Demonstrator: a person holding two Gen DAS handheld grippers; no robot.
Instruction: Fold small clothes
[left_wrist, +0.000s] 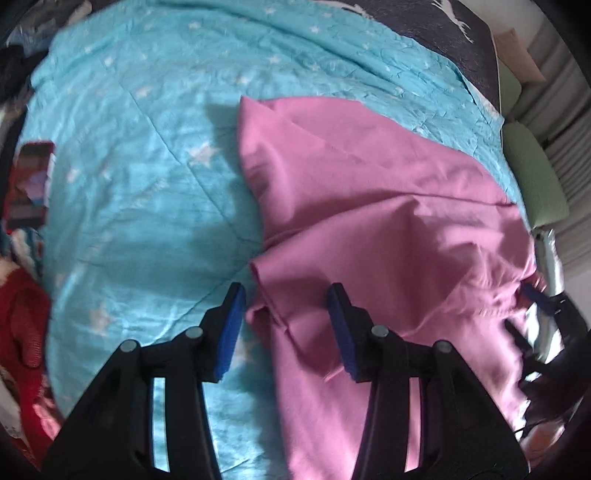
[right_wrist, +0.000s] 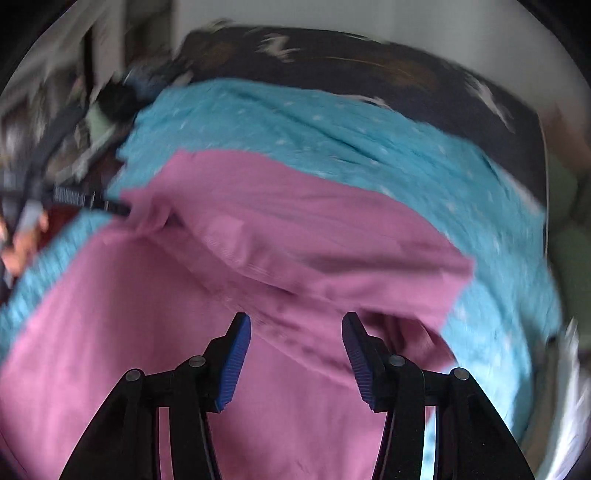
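Both my tongs, left and right, gape half open over the pink cloth on the blue quilt, gripping nothing.

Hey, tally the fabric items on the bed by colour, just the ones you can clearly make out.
Pink: 1, the pink garment
Turquoise: 1, the star-print blanket
Dark: 1, the dark printed cover
Red: 1, the red cloth at the edge
Total: 4
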